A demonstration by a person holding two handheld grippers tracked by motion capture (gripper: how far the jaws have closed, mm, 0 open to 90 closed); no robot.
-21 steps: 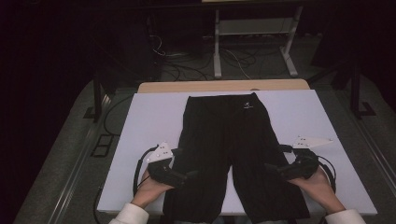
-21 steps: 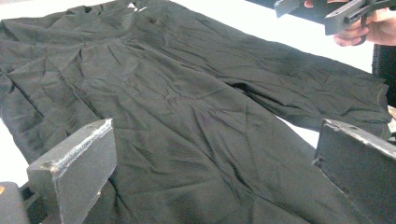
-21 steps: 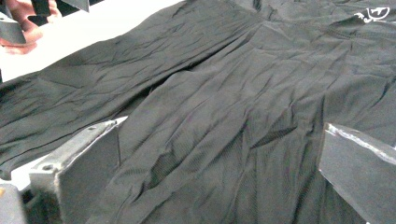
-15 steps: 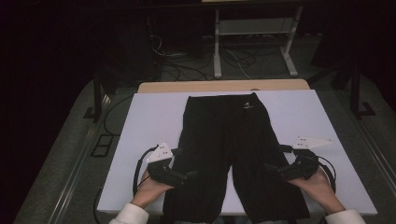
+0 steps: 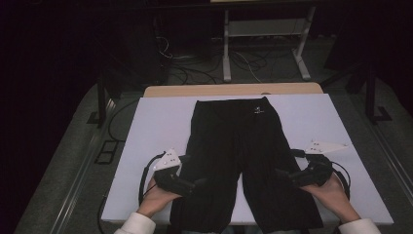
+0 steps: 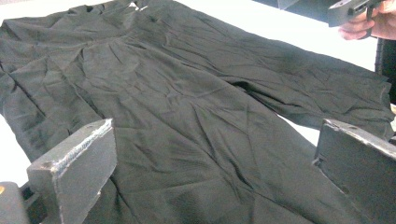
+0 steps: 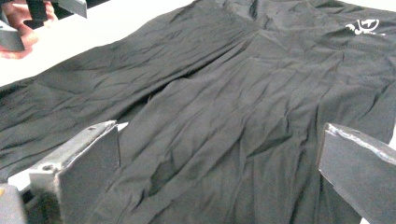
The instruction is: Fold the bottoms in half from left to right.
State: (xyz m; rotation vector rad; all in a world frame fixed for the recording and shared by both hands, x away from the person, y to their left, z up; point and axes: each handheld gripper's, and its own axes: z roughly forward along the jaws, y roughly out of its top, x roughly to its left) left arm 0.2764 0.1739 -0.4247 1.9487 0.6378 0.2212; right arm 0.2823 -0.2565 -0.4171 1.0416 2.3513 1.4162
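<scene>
Black fabric, thin and creased: a pair of trousers (image 5: 243, 161) lies flat on the white table (image 5: 156, 126), waistband toward 12 o'clock and both legs running to the near edge at 6 o'clock, where the cuffs overhang slightly. Left gripper (image 5: 192, 184) sits at about 8 o'clock of the garment, over the outer edge of the left leg; right gripper (image 5: 287, 175) sits at about 4 o'clock, at the outer edge of the right leg. Both sets of jaws stand wide apart with nothing clamped; in each gripper view the cloth (image 6: 187, 130) spreads between and beyond the two black jaws, untouched by the pads as far as I can tell. Judged step: about to pinch each leg, presumably for a fold. Risks as I read them: (1) cloth is slack and wrinkled, so a shallow pinch may catch the top layer alone and the leg would open when lifted; (2) jaws closing flat against the table could skid over the smooth fabric and take nothing; (3) uneven bite between the two sides would skew the fold line; (4) the overhanging cuffs may drag the garment toward 6 o'clock once tension releases; (5) a trailing cable (image 5: 143, 178) at 8 o'clock could snag the hem.
</scene>
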